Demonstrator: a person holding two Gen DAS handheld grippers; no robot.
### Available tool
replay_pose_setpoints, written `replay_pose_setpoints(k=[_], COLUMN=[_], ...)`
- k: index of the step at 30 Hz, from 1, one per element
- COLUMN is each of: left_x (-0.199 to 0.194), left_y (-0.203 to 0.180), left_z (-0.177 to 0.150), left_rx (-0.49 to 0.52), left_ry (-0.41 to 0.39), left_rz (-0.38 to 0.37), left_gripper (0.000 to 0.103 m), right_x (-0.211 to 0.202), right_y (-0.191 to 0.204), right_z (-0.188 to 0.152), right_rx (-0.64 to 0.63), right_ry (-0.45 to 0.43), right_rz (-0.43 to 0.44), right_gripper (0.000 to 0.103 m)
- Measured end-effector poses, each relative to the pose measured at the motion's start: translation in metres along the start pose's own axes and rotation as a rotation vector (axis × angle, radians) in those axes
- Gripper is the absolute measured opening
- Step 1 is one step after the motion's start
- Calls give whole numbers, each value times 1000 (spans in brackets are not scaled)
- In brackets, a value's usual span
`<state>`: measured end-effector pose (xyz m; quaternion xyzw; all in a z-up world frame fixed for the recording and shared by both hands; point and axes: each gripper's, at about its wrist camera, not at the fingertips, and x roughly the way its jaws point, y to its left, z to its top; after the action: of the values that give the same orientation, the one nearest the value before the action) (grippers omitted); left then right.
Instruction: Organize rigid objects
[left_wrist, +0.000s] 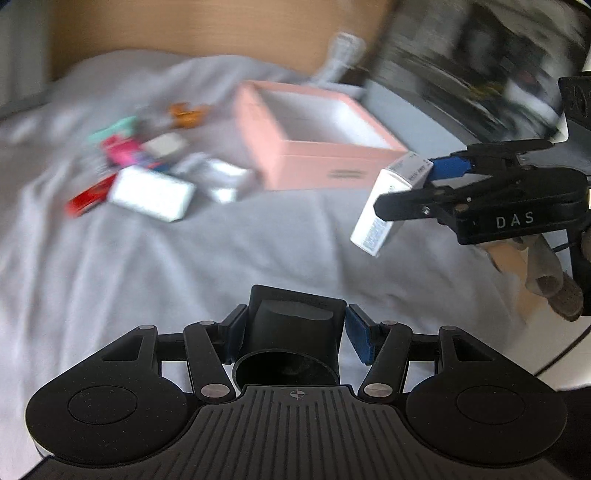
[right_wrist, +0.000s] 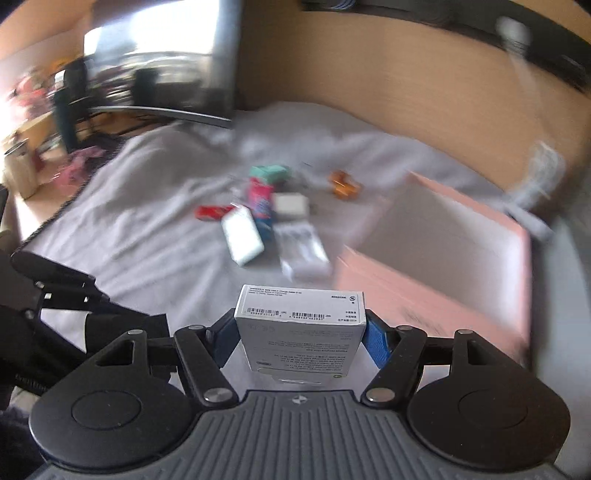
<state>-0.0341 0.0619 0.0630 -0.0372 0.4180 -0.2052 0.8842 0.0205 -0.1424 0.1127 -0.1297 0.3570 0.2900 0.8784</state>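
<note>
Box (right_wrist: 300, 325) between right claw (right_wrist: 301, 332) pads

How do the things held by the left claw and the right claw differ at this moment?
The left claw grips a black, rounded-edged object with a dark round opening; the right claw grips a white printed box with barcodes. The black object shows no print; the white box is flat-sided and sharp-edged. Both are held off the grey sheet.

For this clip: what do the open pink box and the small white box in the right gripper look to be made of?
Open pink box: probably rigid paperboard, matte; straight thick walls, crisp corners, white lining. Small white box held in the right gripper: printed carton, smooth, perhaps slightly glossy; sharp folded edges, barcodes and fine print. Blur leaves the finish uncertain.
</note>
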Motion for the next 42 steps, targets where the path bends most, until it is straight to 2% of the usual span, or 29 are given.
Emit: replay_pose_setpoints(k=[4, 6, 8, 12, 15, 17, 20, 24, 28, 31, 35, 37, 41, 42], left_x=[0, 0, 4, 22, 28, 27, 30, 44, 53, 61, 64, 69, 86, 90], left_y=[-15, -19, -23, -36, -37, -36, -33, -31, -34, -47, -73, -82, -95, -98], left_z=[31, 57, 84, 141, 168, 174, 166, 141, 107, 81, 45, 32, 13, 10], left_rx=[65, 77, 86, 106, 78, 59, 48, 54, 74, 162, 382, 455, 507, 506], left_ry=[-47, -96, -138, -243, -293, -308, -297, -208, -115, -39, 49, 96, 186, 205], left_rz=[-58, -74, -75, -57, -60, -44, -41, -18, -49, -86, -122, -124, -142, -151], left_gripper=[60, 43, 13, 13, 13, 16, 17, 17, 17, 18, 20, 21, 21, 25], right_x=[-31, -43, -52, -64, -70, -74, -75, -62, -51, -46, -40, -41, -47, -48], right_y=[-20, -27, -31, -37, -37, -35, -37, -47, -53, -52, -46, -44, -49, -50], right_z=[-31, -43, -52, -67, -74, -78, -87, -99, -105, -100, -99, -99, -100, -101], right_rx=[70, 109, 160, 240, 273, 282, 309, 347, 346, 317, 278, 273, 300, 307], right_ry=[-14, -26, -39, -65, -75, -76, -71, -26, 1, 8, 9, 7, 2, 0], right_rz=[-126, -163, -190, -228, -249, -263, -277, -288, -295, -294, -306, -307, -298, -296], right_gripper=[69, 69, 69, 69, 69, 69, 69, 69, 69, 69, 69, 69, 69, 69])
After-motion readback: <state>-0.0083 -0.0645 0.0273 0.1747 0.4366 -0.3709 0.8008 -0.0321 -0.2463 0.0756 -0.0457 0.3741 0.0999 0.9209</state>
